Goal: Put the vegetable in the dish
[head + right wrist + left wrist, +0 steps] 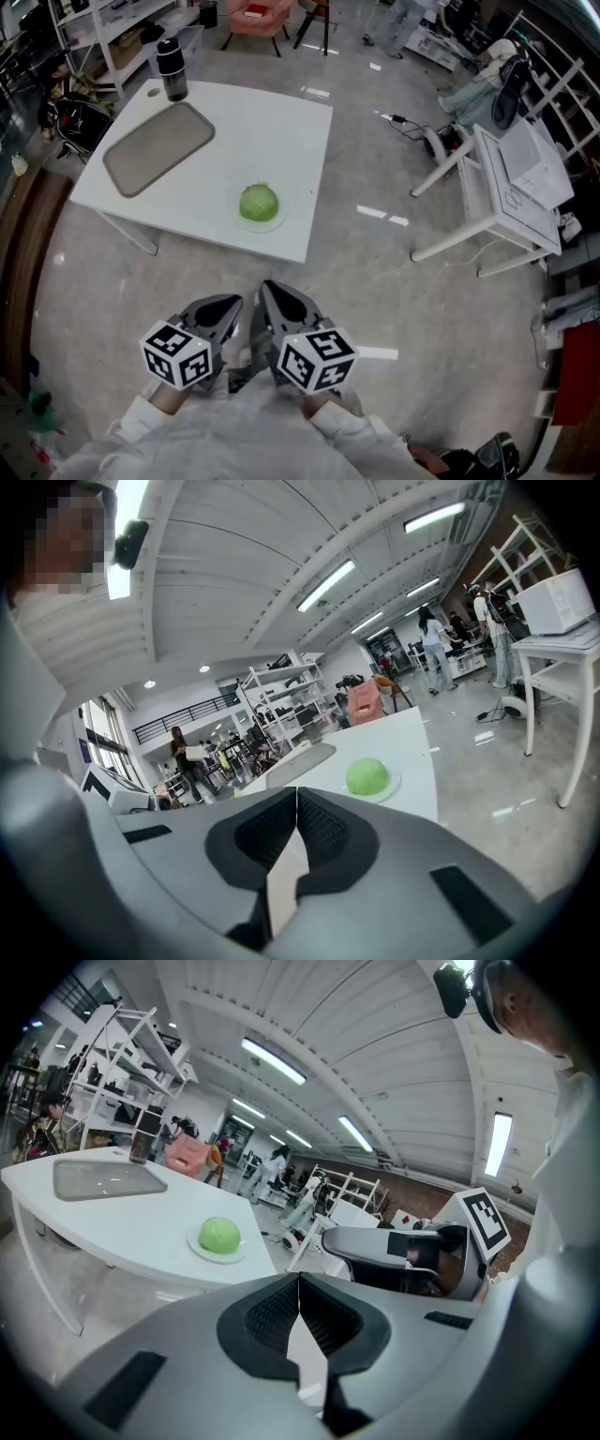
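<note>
L gripper (299,1279), R gripper (296,791) jaws pressed together, veg (259,202) on dish (274,225), tray (157,147), bottle (172,68) behind

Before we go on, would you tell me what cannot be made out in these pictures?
Dish: head view, the vegetable covers all but its rim; depth unclear.
Bottle: head view, too small to read any print.
Tray: right gripper view, one end hidden behind the shut right tool.

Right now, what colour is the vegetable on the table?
Vegetable: light green, clearest in head view.
</note>
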The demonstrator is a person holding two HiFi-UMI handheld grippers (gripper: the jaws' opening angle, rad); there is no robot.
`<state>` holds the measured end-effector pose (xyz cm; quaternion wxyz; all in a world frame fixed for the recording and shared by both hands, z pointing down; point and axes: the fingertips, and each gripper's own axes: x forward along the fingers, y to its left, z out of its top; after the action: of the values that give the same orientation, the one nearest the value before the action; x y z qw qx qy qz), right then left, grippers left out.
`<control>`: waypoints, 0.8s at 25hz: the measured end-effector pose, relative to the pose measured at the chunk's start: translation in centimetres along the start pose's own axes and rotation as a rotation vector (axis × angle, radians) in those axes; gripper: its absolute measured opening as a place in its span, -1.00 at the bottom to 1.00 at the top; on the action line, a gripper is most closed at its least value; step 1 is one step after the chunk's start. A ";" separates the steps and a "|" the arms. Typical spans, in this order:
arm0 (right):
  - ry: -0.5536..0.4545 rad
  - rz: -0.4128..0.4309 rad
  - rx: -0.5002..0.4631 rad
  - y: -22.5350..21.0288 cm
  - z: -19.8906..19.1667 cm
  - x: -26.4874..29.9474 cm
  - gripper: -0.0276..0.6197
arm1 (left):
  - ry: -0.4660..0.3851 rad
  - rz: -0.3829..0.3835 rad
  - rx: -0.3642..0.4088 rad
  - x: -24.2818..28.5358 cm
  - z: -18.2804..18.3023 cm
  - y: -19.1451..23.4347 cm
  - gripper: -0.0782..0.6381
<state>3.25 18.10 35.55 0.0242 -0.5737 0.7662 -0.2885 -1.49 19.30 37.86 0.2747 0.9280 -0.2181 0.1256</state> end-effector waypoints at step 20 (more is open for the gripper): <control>0.066 0.086 -0.104 -10.7 10.6 14.6 -0.87 | -0.062 0.131 -0.029 11.8 12.3 11.5 -0.76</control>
<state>11.45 -1.18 36.04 -0.0184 -0.5310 0.8044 -0.2659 4.79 -0.24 37.19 0.2726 0.9110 -0.2887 0.1115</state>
